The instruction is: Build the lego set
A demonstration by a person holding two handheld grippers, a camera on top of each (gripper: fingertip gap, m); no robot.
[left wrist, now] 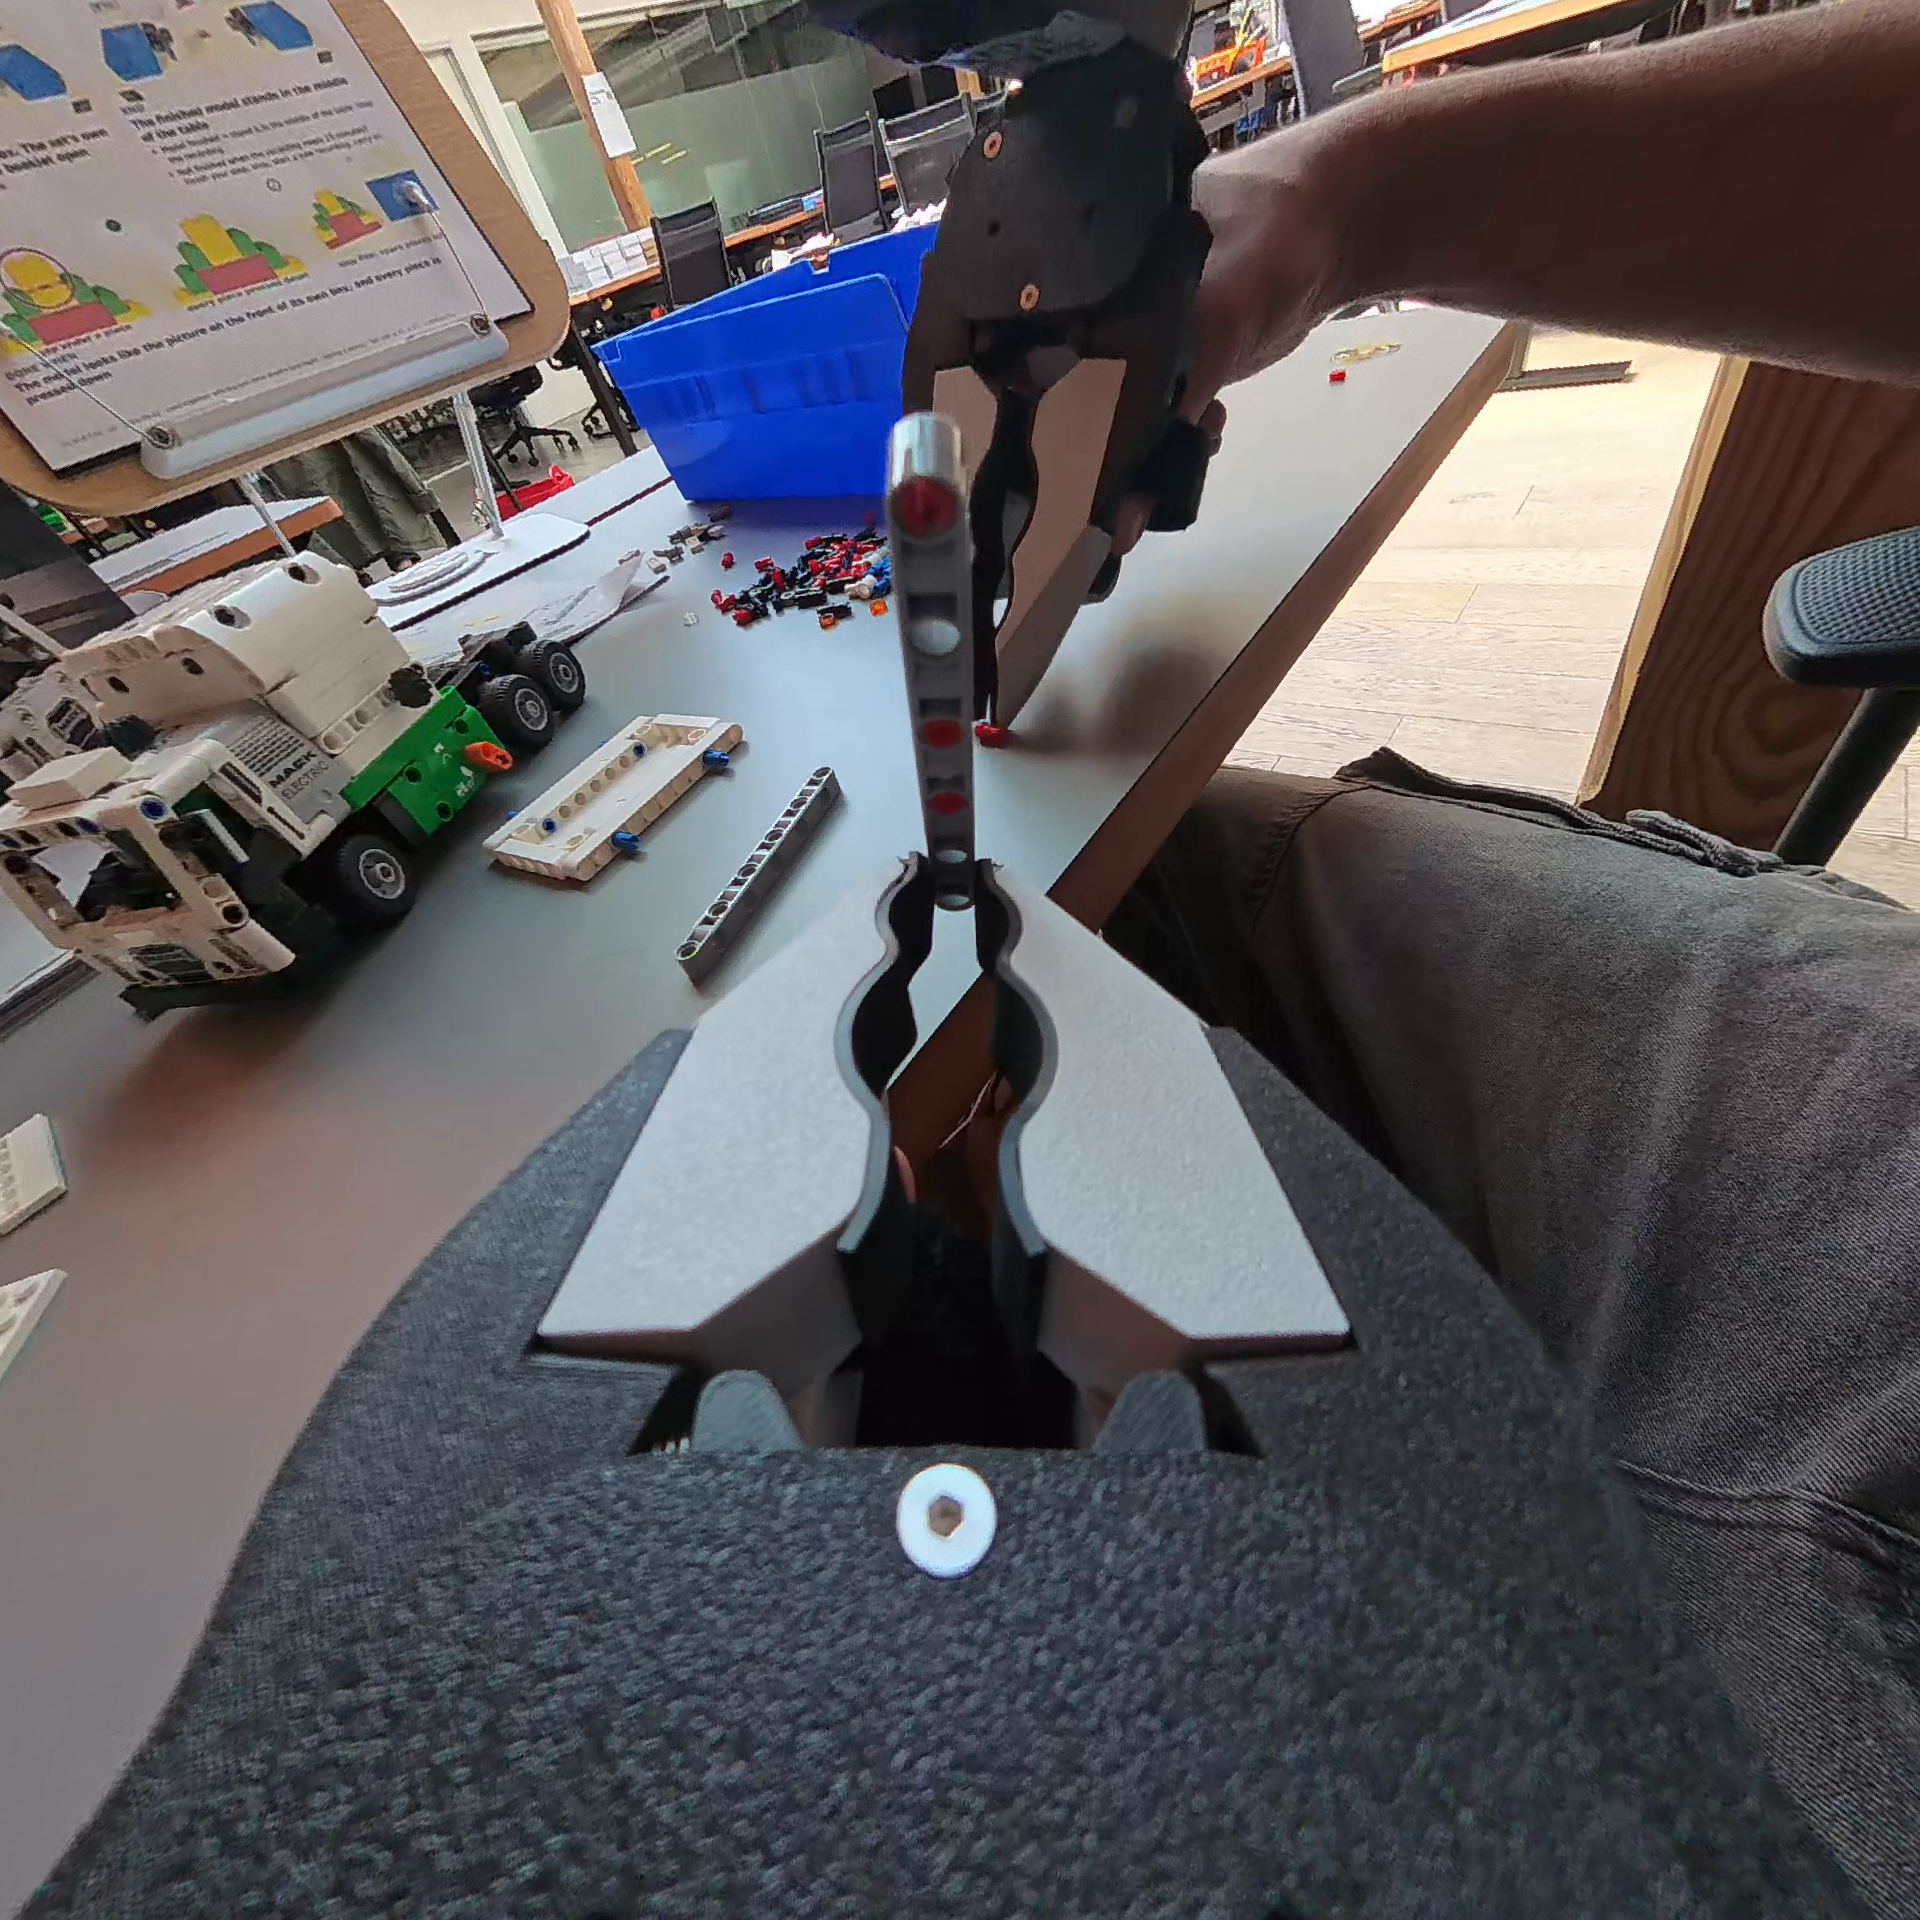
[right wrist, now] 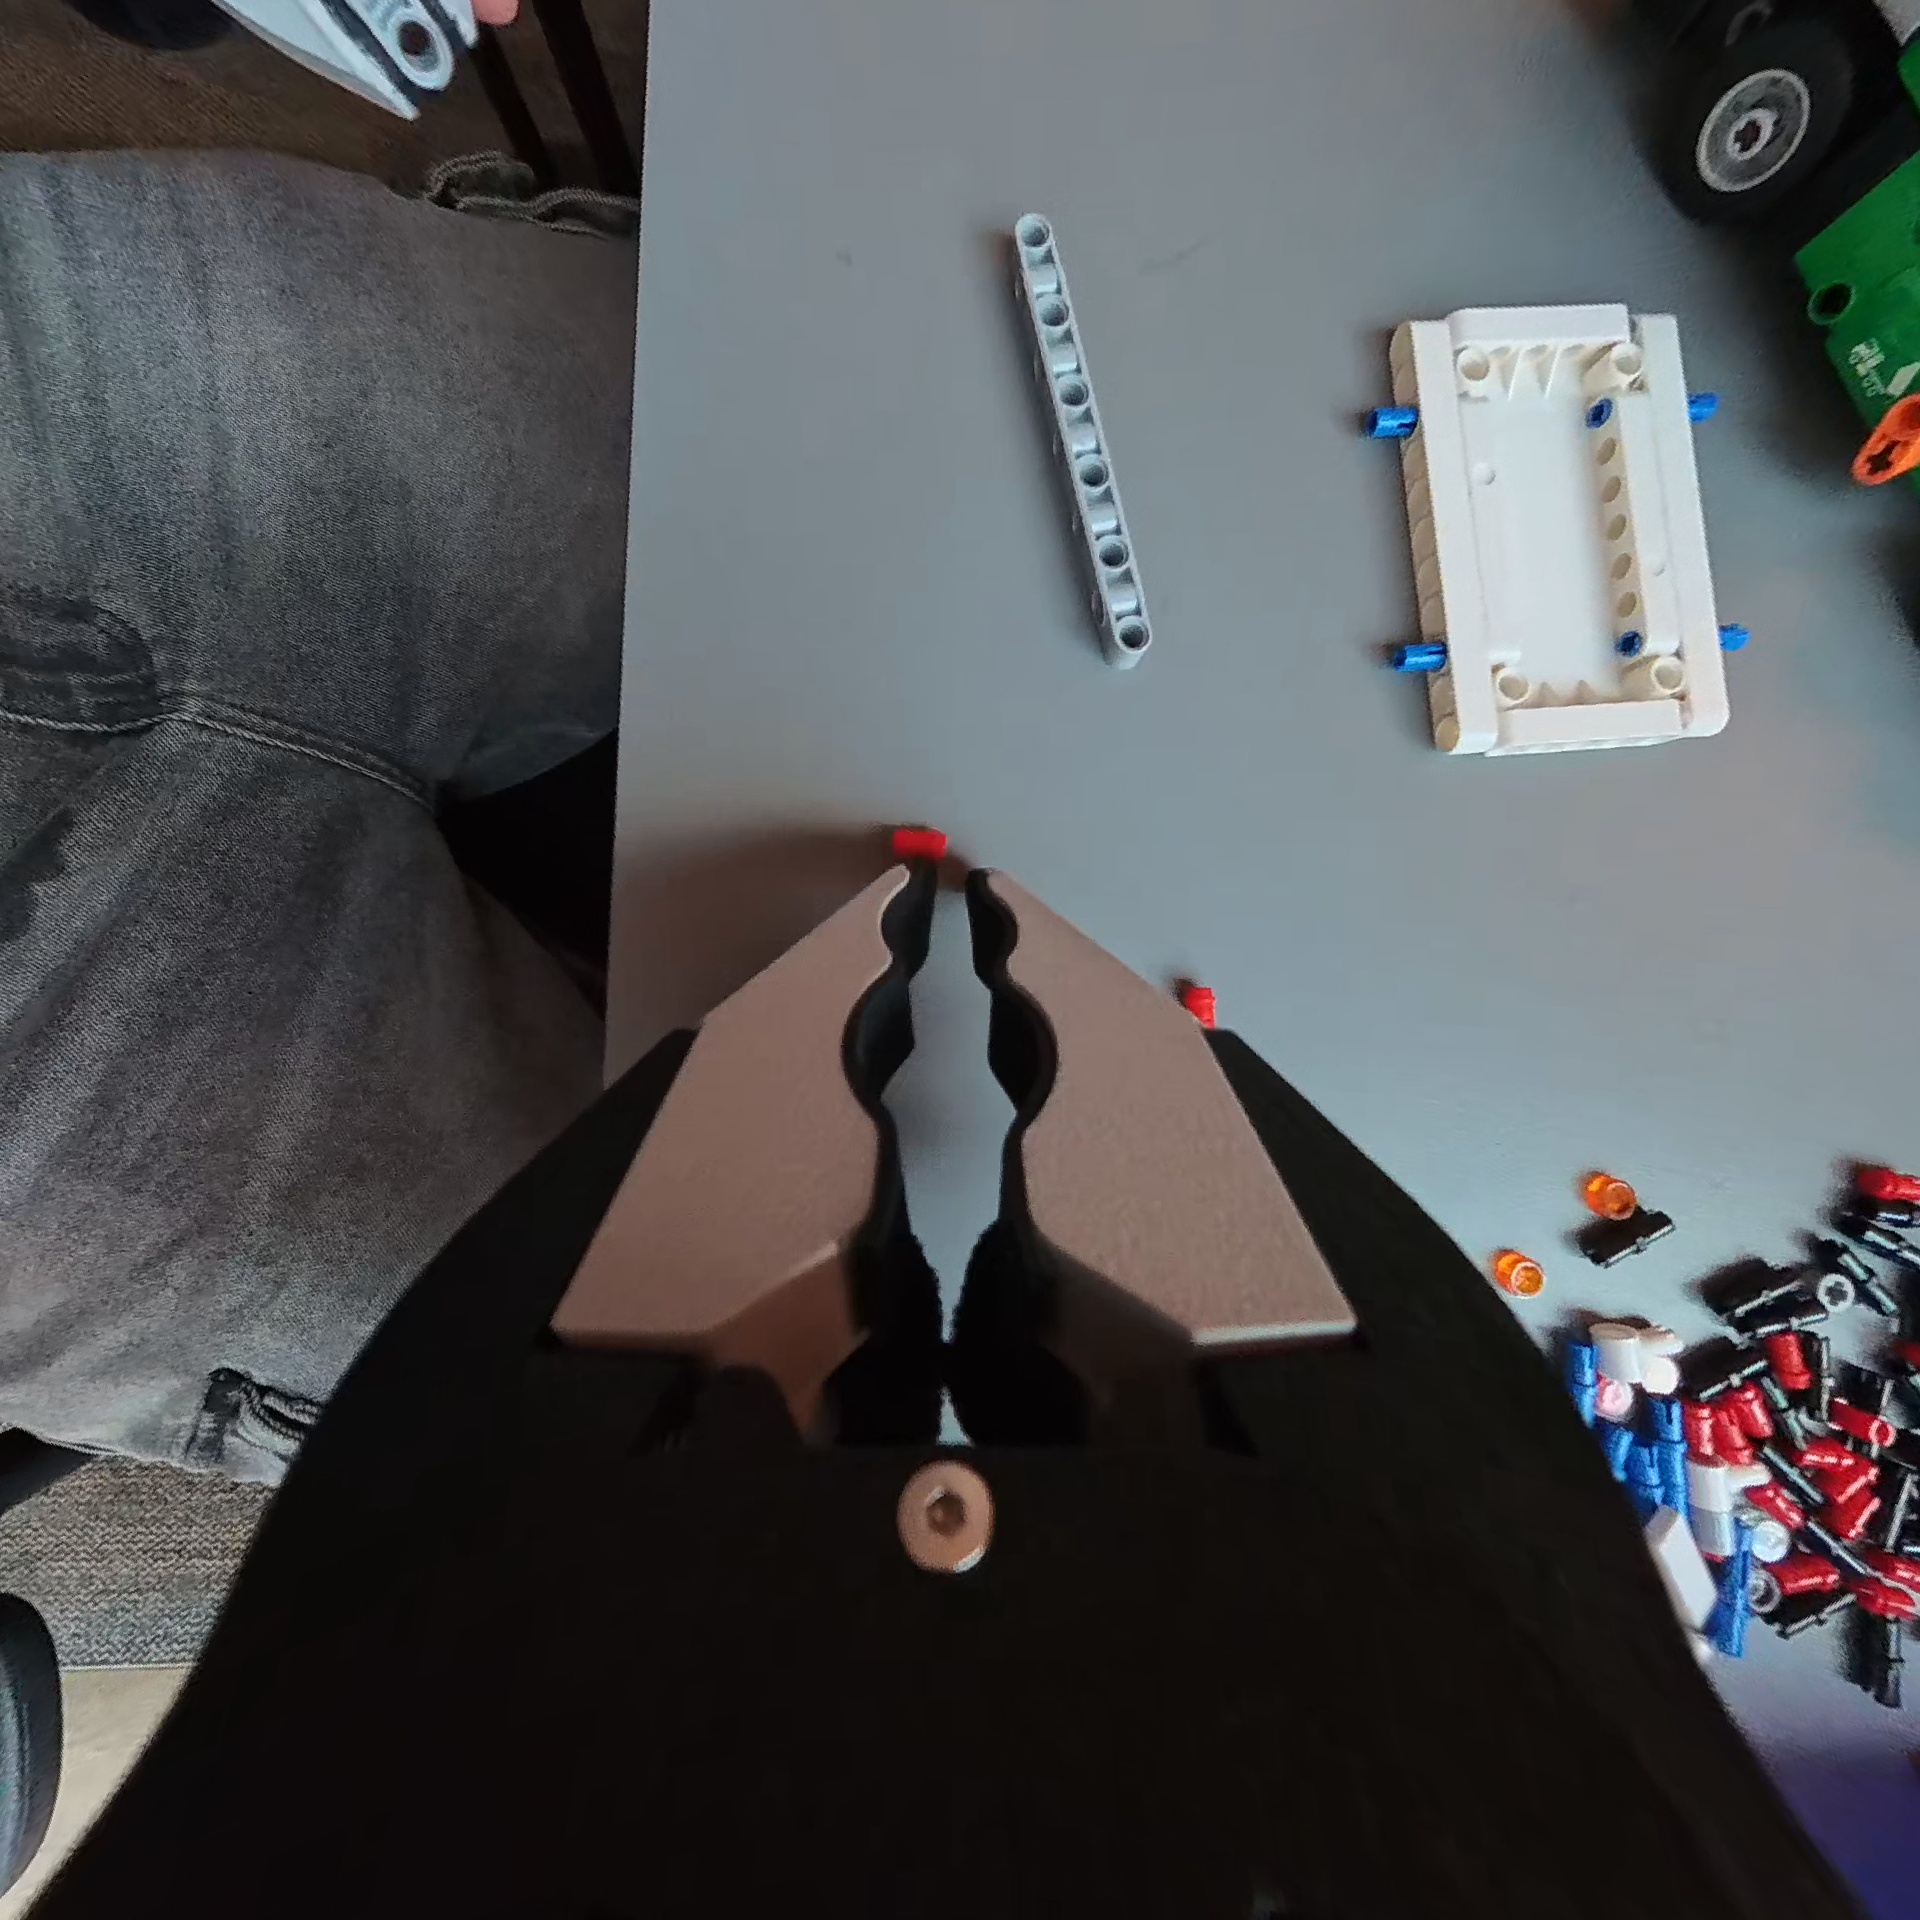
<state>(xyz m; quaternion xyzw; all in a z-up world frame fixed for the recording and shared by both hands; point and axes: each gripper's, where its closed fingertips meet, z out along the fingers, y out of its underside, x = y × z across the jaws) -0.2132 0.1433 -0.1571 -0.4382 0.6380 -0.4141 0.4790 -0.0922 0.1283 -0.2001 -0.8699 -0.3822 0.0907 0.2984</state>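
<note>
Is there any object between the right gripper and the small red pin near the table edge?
Nothing visible. The right gripper is slightly open, and the red pin lies on bare table just beyond its left finger's tip.

- The left claw [left wrist: 954,883] points forward and upward, its jaws closed on the lower end of a grey beam [left wrist: 932,665] that stands nearly upright from its tips.
- The right claw [right wrist: 943,883] points steeply down at the tabletop [right wrist: 1247,831] near its edge, its jaws slightly parted with nothing between them, tips just short of a small red pin [right wrist: 918,842].
- A bare forearm [left wrist: 1558,197] reaches in from the right, its hand [left wrist: 1247,281] gripping the right claw's dark body.
- Grey-trousered legs [left wrist: 1558,1039] sit beside the tabletop edge.
</note>
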